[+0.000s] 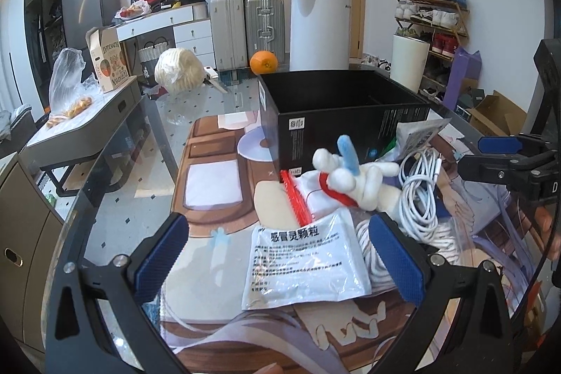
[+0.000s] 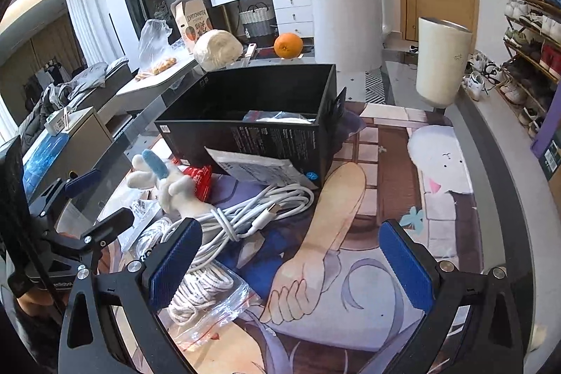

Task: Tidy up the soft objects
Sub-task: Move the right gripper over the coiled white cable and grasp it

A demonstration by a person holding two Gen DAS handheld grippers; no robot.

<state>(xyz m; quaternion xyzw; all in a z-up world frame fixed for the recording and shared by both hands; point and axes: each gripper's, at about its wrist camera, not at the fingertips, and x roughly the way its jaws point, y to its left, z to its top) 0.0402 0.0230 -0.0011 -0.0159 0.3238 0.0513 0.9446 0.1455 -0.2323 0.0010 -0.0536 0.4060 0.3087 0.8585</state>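
Left gripper (image 1: pixel 280 263) fingers apart over a white printed sachet (image 1: pixel 305 265), right gripper (image 2: pixel 292 267) spread, empty, white coiled cable (image 2: pixel 259 212) just ahead-left, bagged white rope (image 2: pixel 200 286) partly hidden behind its left finger, open black cardboard box (image 2: pixel 266 128) beyond, contents mostly hidden.

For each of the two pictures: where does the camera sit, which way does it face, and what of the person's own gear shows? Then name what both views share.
Left wrist: on the left gripper, facing the black box over a medicine sachet; open fingers frame it, right gripper at the edge.
Right wrist: on the right gripper, facing the box over the printed mat; left gripper at its left.
Shared: box, plush toy, white cable, orange.
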